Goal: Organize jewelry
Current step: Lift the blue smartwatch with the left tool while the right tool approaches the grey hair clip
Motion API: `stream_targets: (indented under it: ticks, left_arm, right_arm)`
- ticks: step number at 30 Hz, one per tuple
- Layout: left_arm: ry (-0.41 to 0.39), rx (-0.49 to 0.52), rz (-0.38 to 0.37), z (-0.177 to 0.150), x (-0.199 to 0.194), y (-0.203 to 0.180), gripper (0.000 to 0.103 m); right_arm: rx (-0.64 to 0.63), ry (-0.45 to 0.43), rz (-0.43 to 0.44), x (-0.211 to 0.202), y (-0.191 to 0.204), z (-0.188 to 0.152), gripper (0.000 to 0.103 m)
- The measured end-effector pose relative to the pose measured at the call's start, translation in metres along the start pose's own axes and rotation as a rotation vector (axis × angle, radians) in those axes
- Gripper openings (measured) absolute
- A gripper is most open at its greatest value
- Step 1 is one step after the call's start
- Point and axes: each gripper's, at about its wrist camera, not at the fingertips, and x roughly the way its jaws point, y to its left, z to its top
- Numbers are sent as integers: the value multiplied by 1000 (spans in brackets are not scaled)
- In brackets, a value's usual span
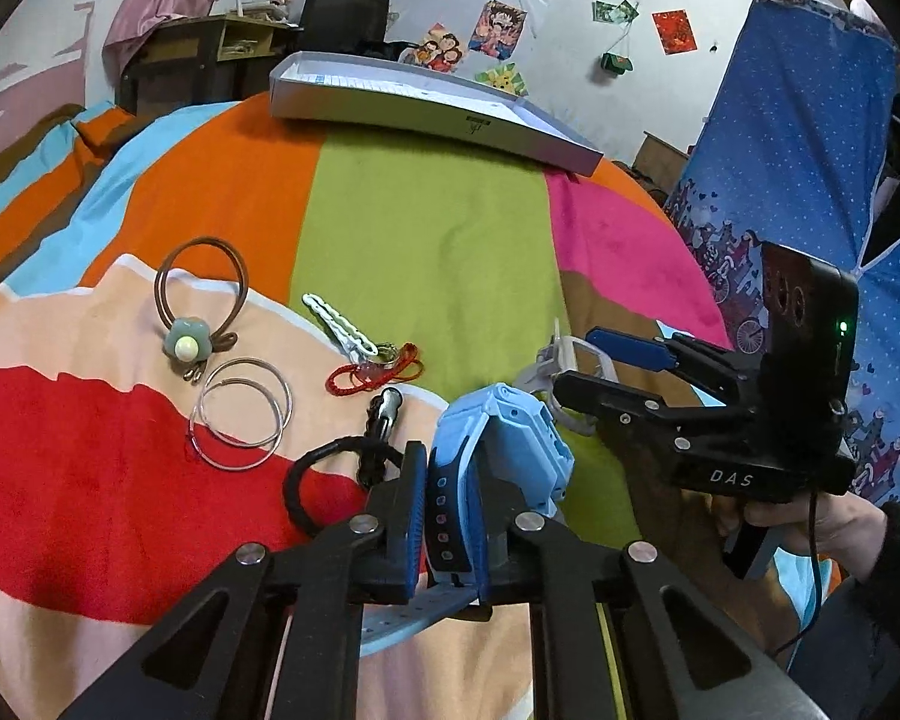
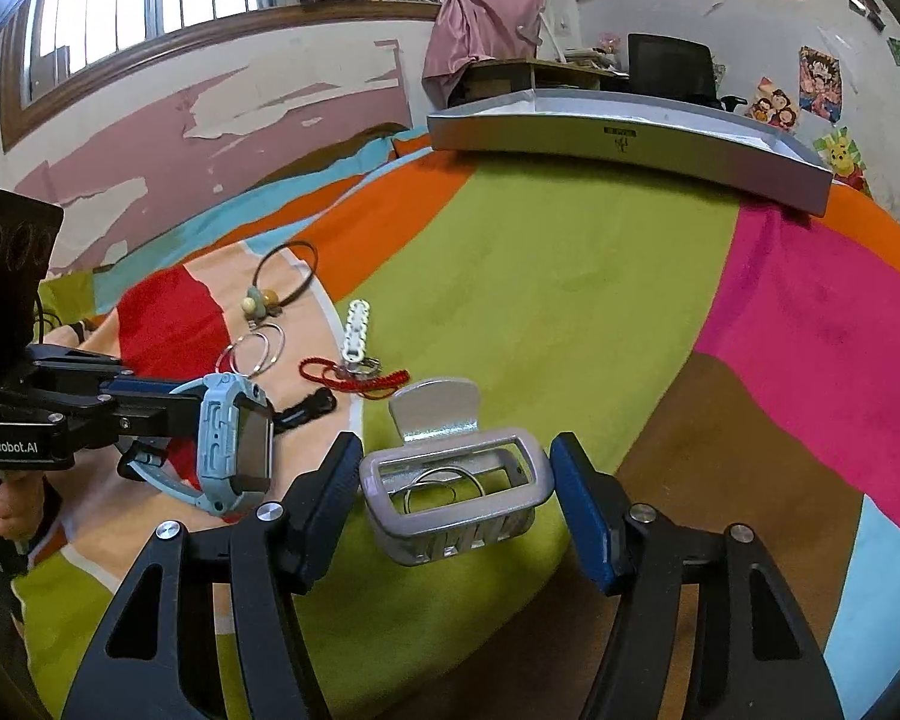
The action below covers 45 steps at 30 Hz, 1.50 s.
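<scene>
The left gripper (image 1: 450,516) has its jaws clamped on the strap of a light-blue smartwatch (image 1: 504,450), the watch body standing out ahead of the fingertips and lifted off the bed. The right gripper (image 2: 456,498) has its jaws spread wide, one on each side of a grey hair claw clip (image 2: 456,486) that lies on the green stripe of the blanket (image 2: 570,300). The clip's long axis runs across the gap from one jaw to the other, its metal lever pointing away from the camera, and neither jaw appears to touch it yet.

The right gripper is plainly the nearer one to the clip; closing on it looks like the next step. Straight ahead, well apart across open blanket, lies the shallow grey box lid (image 2: 630,144), the likely destination, with nothing in the path. To the left lie the red cord bracelet (image 2: 354,378), white hair clip (image 2: 356,330), hoop earrings (image 2: 258,351) and brown hair tie (image 2: 288,276), clear of both routes.
</scene>
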Motion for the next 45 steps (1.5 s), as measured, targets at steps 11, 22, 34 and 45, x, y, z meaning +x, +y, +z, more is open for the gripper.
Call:
stream_targets:
  ticks: [11, 22, 34, 45]
  left_arm:
    - [-27, -11, 19, 2, -6, 1, 12]
    - [11, -32, 50, -1, 2, 6, 12]
    - [6, -42, 40, 0, 2, 8, 12]
    - [13, -41, 45, -1, 5, 8, 12]
  right_arm:
    - [114, -82, 16, -12, -8, 7, 60]
    - [71, 113, 19, 15, 2, -8, 60]
    - [269, 19, -107, -4, -50, -8, 60]
    - [437, 11, -102, 11, -70, -16, 61]
